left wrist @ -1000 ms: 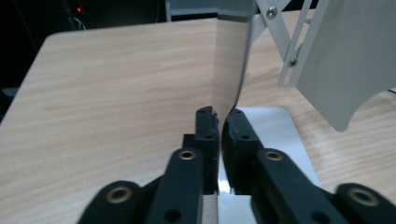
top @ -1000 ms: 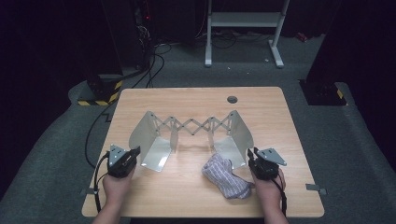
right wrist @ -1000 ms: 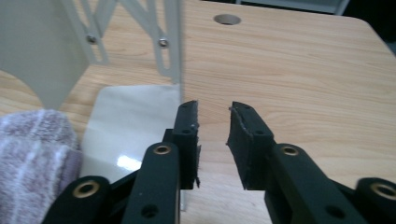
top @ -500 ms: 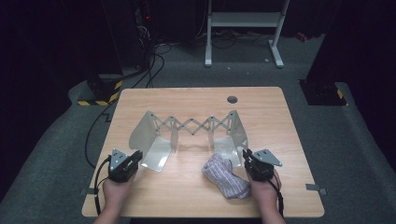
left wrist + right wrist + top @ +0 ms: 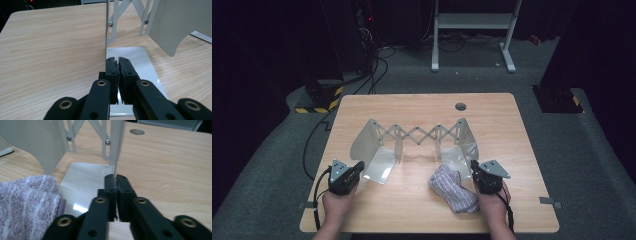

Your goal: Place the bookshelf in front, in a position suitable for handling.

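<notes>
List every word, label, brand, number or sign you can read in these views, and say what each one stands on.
None: no readable text in any view.
The metal folding rack, the striped cloth, the wooden table and both grippers' black jaws carry no lettering.
The yellow-and-black hazard stripes on the floor beside the table are a pattern, not words.

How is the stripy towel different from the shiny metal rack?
The towel is soft, crumpled and purple-and-white striped; the rack is stiff, plain silver metal. The towel lies in a low heap, while the rack stands upright, stretched wide with crisscross bars. The towel sits right beside the right tool; the rack's flat foot lies before the left tool. Both rest on the wooden table.
</notes>
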`<state>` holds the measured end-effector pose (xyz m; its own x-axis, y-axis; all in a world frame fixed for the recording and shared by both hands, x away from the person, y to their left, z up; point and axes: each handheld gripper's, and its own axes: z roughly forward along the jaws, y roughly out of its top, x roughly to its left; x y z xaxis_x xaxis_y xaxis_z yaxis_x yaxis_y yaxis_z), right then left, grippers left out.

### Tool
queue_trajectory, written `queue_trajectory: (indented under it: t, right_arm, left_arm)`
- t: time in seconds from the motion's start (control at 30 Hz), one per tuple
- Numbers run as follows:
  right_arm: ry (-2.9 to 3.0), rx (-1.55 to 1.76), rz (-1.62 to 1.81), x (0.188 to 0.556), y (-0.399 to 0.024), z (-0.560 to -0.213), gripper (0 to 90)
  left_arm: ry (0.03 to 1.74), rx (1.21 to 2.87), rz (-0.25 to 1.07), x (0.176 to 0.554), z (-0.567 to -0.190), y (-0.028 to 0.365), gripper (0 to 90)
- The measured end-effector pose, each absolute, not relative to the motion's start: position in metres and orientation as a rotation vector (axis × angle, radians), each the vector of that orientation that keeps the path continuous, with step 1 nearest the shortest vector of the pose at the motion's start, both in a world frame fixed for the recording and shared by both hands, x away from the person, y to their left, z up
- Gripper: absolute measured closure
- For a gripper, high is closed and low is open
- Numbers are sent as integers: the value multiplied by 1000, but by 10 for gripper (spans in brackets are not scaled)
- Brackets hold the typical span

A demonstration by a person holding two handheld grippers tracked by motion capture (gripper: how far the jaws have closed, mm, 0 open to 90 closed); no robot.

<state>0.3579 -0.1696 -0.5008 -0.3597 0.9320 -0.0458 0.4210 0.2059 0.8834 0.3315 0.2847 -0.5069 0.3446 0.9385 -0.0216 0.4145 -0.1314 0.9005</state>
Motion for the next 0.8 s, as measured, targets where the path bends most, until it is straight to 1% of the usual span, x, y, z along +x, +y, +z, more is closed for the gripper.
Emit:
queue_trajectory:
  t: [0.17,0.27,0.43,0.5,0.53,0.6,0.63,0.67,0.73,0.8]
  right_arm:
    - [1877,1256,1088,363,-167,-500,895]
    - [1876,1267,1080,371,-167,-500,898]
    - [1888,1278,1033,398,-167,-496,898]
    - [1886,1283,1029,402,-167,-495,898]
    - [1890,1280,1016,415,-166,-495,896]
    - [1893,1276,1001,424,-164,-494,894]
    - [1893,1276,1001,424,-164,-494,894]
    - [1888,1286,995,437,-163,-494,890]
    - [1887,1293,985,447,-162,-493,887]
    - [1893,1304,972,457,-161,-492,873]
  left_arm:
    - [1210,1722,742,331,-507,284,858]
    - [1207,1725,744,327,-507,286,821]
    - [1198,1734,735,320,-507,287,772]
    - [1194,1747,741,320,-508,287,759]
    - [1200,1746,733,320,-509,288,750]
    - [1204,1747,725,320,-510,288,734]
    - [1204,1747,725,320,-510,288,718]
    - [1202,1754,713,321,-512,287,696]
    - [1207,1768,687,323,-514,285,641]
    - [1205,1782,660,326,-517,281,628]
